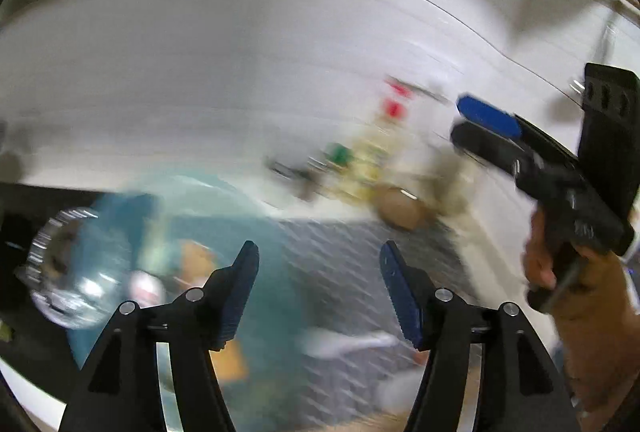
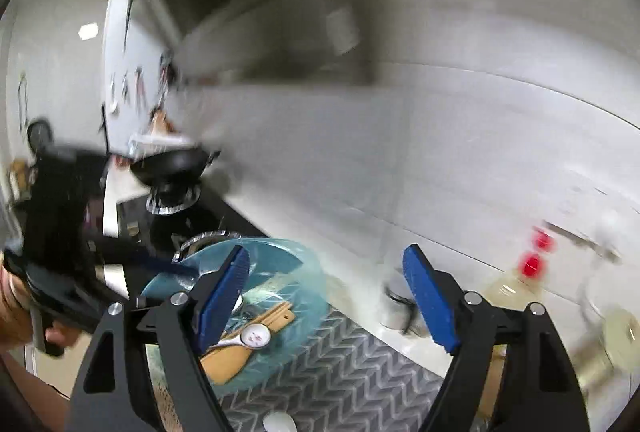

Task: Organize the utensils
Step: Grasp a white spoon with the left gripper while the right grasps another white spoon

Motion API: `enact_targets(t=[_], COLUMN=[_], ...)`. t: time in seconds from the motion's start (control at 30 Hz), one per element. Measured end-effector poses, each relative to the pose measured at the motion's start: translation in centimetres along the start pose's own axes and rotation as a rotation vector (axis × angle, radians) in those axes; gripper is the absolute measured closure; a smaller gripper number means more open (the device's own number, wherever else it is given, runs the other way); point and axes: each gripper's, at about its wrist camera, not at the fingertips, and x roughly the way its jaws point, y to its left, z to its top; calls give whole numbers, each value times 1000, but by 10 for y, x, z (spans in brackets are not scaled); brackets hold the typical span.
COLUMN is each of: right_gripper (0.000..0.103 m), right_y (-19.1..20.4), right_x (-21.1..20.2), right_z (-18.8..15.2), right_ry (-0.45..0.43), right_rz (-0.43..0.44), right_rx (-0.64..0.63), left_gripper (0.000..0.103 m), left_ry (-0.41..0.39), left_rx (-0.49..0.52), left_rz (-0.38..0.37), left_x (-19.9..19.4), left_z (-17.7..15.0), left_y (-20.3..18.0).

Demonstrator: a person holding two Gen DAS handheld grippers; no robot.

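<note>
black gripper (image 2: 326,296) frames, blue ribbed pads (image 2: 428,296), silver screws

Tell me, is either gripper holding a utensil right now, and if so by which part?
Nothing is held. The left gripper and the right gripper both stand open with empty gaps. The wooden spatula and white spoon lie in the teal bowl.

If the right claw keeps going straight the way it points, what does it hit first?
Nothing close. The right claw is open and empty, aimed over the patterned mat toward the white wall. The teal plate lies left of that line. Motion blur leaves depth uncertain.
</note>
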Motion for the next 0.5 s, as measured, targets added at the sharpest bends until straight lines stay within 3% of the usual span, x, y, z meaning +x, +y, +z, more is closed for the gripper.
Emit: enact_targets(t=[0.1,0.13,0.2,0.37,0.5], right_gripper=[26,26,26,26,26], right_y=[-33,-45,-66,-80,-85], right_x=[-27,-30,-40,-62,-74], right_z=[-43,-59,-98,-158,-175], right_ry=[55,95,175,246,253], right_rz=[-109,-123,-131,-122,-116], right_rx=[109,162,301,449,496], left_gripper=[38,38,38,38,37], left_ry=[124,198,270,376,403], left_rx=[-25,-67,-121,-316,-407], left_rz=[-43,-38,-23,143,233], left_x=[39,61,89,155,187], left_z=[-39,-58,-82,-122,-130], left_y=[-31,-38,-40,-19,-10])
